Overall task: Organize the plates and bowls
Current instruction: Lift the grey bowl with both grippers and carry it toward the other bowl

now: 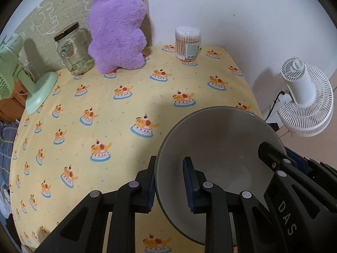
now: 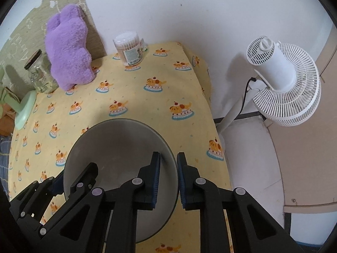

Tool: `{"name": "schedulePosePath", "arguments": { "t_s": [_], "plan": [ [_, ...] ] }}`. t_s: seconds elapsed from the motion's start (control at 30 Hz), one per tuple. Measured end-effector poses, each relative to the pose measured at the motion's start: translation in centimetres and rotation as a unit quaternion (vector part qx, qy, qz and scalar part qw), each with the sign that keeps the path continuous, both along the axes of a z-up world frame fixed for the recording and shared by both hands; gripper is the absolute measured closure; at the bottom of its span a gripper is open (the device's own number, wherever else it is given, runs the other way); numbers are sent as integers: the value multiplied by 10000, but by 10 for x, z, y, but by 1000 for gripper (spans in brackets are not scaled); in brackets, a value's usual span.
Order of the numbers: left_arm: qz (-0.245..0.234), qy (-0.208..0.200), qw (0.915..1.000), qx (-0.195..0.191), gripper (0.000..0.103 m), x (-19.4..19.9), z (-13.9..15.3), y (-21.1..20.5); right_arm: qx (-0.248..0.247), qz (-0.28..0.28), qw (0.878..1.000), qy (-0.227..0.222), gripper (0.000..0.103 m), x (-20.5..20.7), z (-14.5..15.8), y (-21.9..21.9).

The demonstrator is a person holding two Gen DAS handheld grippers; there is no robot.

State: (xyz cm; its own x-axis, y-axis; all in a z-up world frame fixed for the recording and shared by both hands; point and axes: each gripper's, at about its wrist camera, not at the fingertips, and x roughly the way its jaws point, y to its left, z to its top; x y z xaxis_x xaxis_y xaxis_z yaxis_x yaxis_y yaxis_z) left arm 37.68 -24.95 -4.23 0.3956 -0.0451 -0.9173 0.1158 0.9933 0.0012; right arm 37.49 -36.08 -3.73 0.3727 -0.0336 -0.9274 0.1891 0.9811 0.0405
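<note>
A grey bowl (image 1: 219, 143) with a dark rim is held over the yellow cake-print tablecloth (image 1: 105, 113). My left gripper (image 1: 169, 168) straddles the bowl's left rim, one finger outside and one inside, with a visible gap on the inside. My right gripper (image 2: 168, 162) straddles the bowl's right rim (image 2: 118, 145) the same way, fingers close on the rim. In the left wrist view the right gripper's finger (image 1: 273, 158) shows inside the bowl's far side. In the right wrist view the left gripper's finger (image 2: 86, 177) shows at the bowl's left rim.
At the table's back stand a glass jar (image 1: 73, 50), a purple plush toy (image 1: 118, 29) and a tub of cotton swabs (image 1: 187, 44). A green desk fan (image 1: 40, 92) stands at the left edge. A white floor fan (image 2: 282, 80) stands right of the table.
</note>
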Motion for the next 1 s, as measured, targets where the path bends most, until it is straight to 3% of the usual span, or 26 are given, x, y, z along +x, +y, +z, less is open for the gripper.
{"name": "schedulePosePath", "arguments": {
  "t_s": [0.6, 1.0],
  "plan": [
    [-105, -220, 9997, -101, 81, -56, 42, 34, -143, 21, 9995, -264, 83, -57, 47, 35],
    [-249, -473, 9984, -191, 81, -105, 80, 90, -260, -97, 9981, -549, 83, -112, 90, 88]
  ]
}}
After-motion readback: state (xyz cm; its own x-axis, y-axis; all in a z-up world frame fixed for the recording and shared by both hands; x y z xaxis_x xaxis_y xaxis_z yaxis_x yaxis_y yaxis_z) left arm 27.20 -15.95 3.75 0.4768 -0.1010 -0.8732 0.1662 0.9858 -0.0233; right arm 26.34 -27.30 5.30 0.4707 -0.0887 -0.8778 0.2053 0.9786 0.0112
